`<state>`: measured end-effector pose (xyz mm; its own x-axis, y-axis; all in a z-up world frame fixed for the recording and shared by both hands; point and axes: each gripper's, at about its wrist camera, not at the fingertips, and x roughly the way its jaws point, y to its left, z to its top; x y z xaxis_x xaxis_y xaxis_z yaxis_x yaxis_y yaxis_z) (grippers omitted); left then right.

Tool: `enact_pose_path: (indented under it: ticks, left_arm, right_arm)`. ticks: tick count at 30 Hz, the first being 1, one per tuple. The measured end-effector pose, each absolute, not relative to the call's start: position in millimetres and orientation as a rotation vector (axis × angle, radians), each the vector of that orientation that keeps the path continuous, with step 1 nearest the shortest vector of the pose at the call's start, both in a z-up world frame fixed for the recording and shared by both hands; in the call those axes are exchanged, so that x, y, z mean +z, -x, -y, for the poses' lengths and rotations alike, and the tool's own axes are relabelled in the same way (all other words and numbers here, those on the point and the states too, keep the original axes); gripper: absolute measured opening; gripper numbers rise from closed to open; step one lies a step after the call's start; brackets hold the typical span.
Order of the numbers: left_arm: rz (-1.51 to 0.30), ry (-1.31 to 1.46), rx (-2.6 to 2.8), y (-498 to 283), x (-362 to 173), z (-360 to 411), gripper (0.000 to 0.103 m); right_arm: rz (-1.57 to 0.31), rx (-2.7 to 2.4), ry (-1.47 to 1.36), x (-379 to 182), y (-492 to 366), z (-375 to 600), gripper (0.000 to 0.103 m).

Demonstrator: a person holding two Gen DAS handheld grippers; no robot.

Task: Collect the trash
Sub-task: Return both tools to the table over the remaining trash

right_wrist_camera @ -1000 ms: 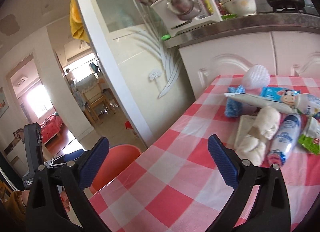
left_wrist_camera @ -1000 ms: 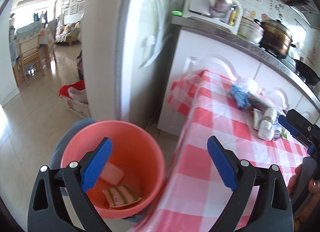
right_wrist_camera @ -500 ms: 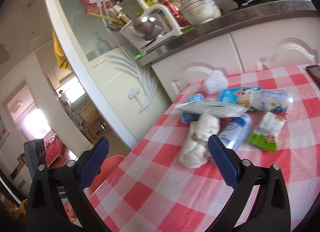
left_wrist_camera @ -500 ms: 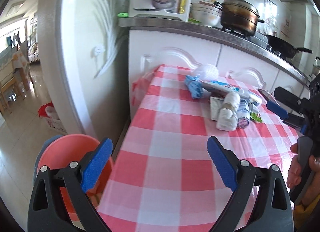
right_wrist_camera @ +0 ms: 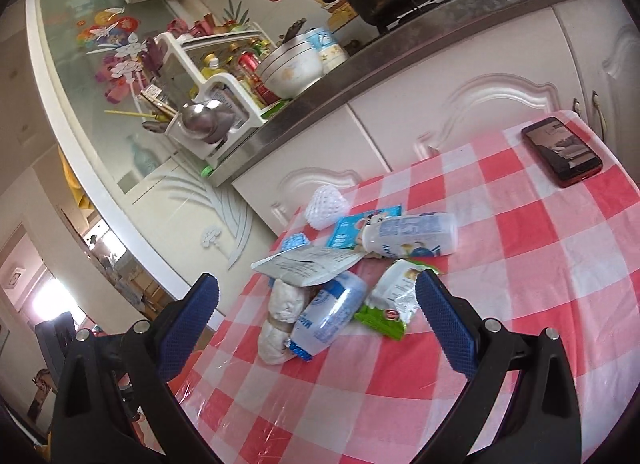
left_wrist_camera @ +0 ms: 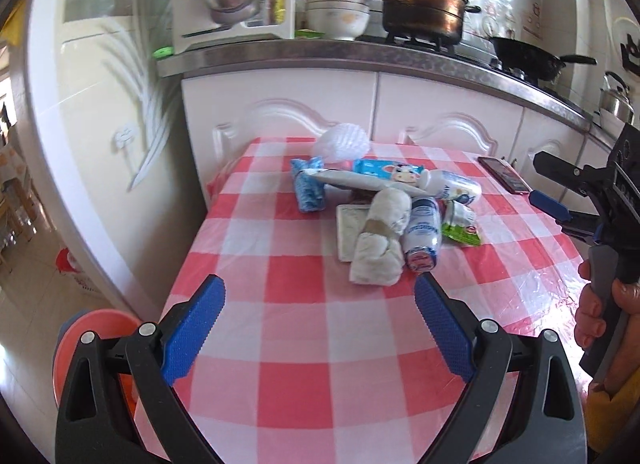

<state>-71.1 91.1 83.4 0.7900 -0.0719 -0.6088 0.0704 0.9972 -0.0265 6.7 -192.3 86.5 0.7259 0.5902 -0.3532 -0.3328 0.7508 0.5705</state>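
A heap of trash lies mid-table on the red-and-white checked cloth (left_wrist_camera: 304,328): a crumpled white paper wad (left_wrist_camera: 380,240), a small white-and-blue bottle (left_wrist_camera: 422,234), a green-and-white wrapper (left_wrist_camera: 460,225), a silver pouch (left_wrist_camera: 360,181), a blue knitted scrap (left_wrist_camera: 308,187) and a white foam net (left_wrist_camera: 344,141). My left gripper (left_wrist_camera: 318,330) is open and empty, short of the heap. My right gripper (right_wrist_camera: 318,328) is open too, close over the bottle (right_wrist_camera: 330,314) and wrapper (right_wrist_camera: 390,302). A salmon bucket (left_wrist_camera: 86,348) sits on the floor at the lower left.
A dark red phone (right_wrist_camera: 562,151) lies at the table's far right corner. White cabinets (left_wrist_camera: 440,107) and a steel counter with a brown pot (left_wrist_camera: 420,11), bowls and a rack stand behind the table. A white door frame (left_wrist_camera: 60,143) borders the left side.
The left gripper has swung right, from over the bucket to facing the trash heap. The right gripper has moved in closer over the heap. Both have stayed open.
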Motion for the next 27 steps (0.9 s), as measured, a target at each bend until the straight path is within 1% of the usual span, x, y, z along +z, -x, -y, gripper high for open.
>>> enact_pose_path:
  ticks: [6,9,12,16,18,25,26,27]
  left_arm:
    - [-0.65,0.072,-0.161,17,118,-74,0.095]
    - [-0.678,0.109,-0.174,-33,131,-62,0.095]
    - [-0.726,0.118,-0.149,-86,133,-51,0.095]
    - [-0.806,0.134,-0.109,-157,125,-44,0.095]
    - [-0.875,0.135,-0.095,-192,113,-41,0.095]
    - [-1.004,0.173,-0.022,-254,76,-44,0.093]
    - [-1.029,0.172,-0.014,-260,70,-45,0.088]
    - [-1.048,0.172,0.001,-264,65,-46,0.074]
  right_arm:
    - [-0.566,0.491,-0.541,75,-16,219,0.099]
    - [-0.576,0.495,-0.565,71,-22,226,0.099]
    - [-0.595,0.479,-0.559,68,-27,229,0.099]
    - [-0.615,0.473,-0.557,62,-33,231,0.099]
    - [-0.624,0.466,-0.542,60,-36,231,0.099]
    - [-0.642,0.483,-0.539,53,-44,231,0.099]
    - [-0.642,0.48,-0.536,52,-44,230,0.099]
    - [-0.642,0.481,-0.533,52,-44,230,0.099]
